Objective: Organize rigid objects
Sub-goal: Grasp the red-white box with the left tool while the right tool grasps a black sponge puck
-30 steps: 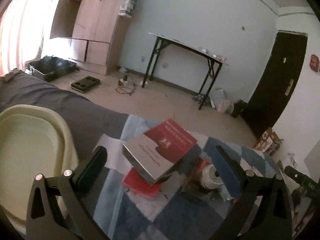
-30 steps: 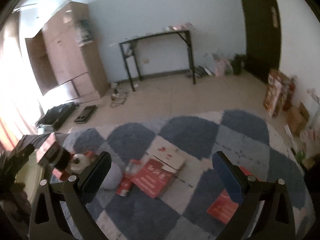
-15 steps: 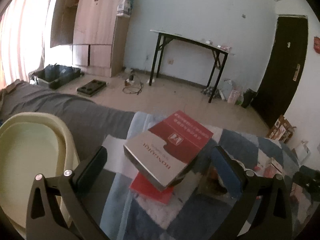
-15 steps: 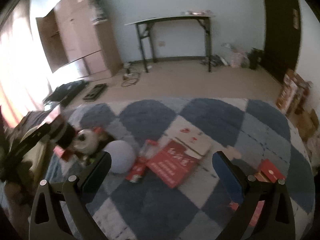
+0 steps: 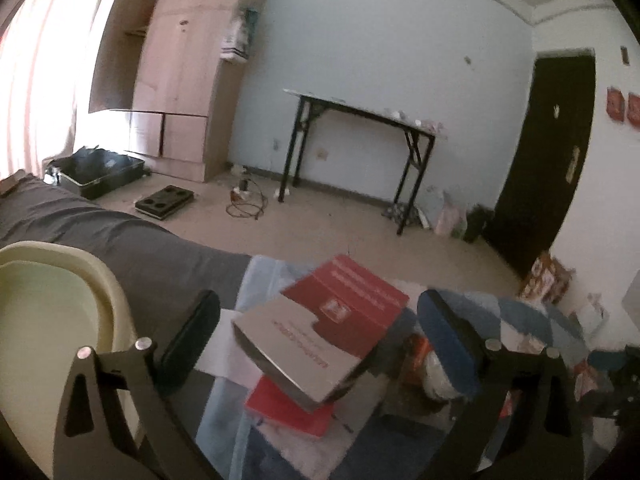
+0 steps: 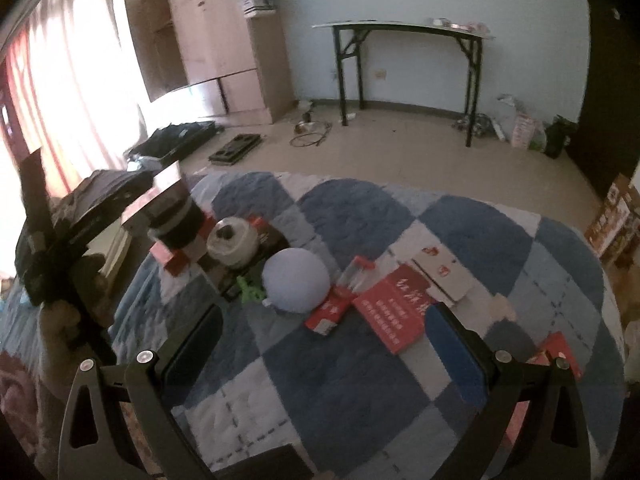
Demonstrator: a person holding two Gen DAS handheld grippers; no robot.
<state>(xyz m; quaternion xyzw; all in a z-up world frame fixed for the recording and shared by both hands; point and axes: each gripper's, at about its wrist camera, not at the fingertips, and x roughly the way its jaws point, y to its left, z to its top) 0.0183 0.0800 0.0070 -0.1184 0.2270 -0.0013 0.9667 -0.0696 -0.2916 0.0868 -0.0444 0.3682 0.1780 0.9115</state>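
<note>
A red and grey book [image 5: 320, 328] lies tilted on top of a flat red box [image 5: 288, 408] on the blue checked blanket [image 6: 360, 380]. My left gripper [image 5: 318, 332] is open, its fingers wide on either side of the book and not touching it. In the right wrist view the same book [image 6: 160, 200] shows at the left with the left gripper around it. My right gripper [image 6: 324, 344] is open and empty above the blanket, near a pale round ball [image 6: 296, 280], a red booklet [image 6: 392, 312] and a small red carton [image 6: 332, 308].
A cream plastic basin [image 5: 52, 320] sits at the left on grey bedding. A white roll [image 6: 234, 240], white cards [image 6: 440, 268] and another red item [image 6: 556, 356] lie on the blanket. A black folding table [image 5: 360, 152], a wardrobe [image 5: 188, 92] and a dark door [image 5: 548, 152] stand beyond.
The right gripper has come lower and nearer to the ball and red booklet. The left gripper stays around the book, with the view shifted slightly.
</note>
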